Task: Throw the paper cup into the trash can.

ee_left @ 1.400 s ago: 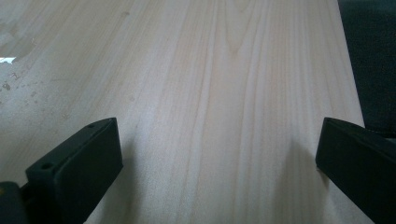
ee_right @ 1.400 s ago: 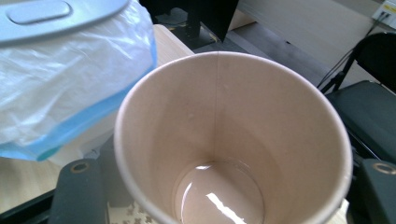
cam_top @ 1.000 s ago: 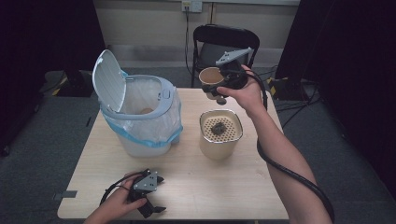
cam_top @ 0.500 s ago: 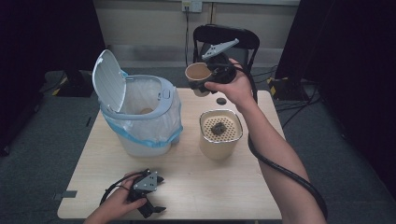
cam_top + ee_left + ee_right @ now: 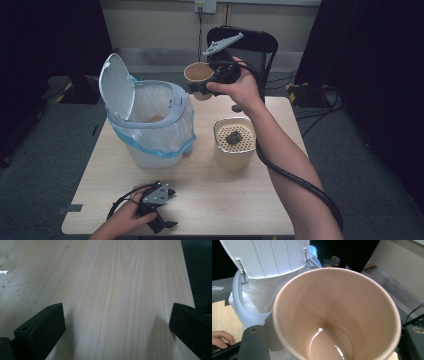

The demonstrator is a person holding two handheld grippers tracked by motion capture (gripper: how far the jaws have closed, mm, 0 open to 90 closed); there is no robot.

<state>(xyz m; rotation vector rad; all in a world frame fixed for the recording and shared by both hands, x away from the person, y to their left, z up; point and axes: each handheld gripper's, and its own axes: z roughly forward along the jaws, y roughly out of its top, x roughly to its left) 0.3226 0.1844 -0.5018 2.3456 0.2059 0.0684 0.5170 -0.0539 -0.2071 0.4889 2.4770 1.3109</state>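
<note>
One paper cup (image 5: 198,76) in right tool (image 5: 204,86), mouth tilted toward bin (image 5: 150,125).

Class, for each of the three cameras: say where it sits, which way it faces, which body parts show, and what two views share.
High view: above the person's side, facing forward and down on the table; both forearms, left gripper, right gripper.
Left gripper view: on the left gripper, looking along its open jaws at bare tabletop.
Right gripper view: on the right gripper, looking into the cup toward the bin; left-hand fingers show.
Shared: cup and bin appear in the high and right gripper views.
</note>
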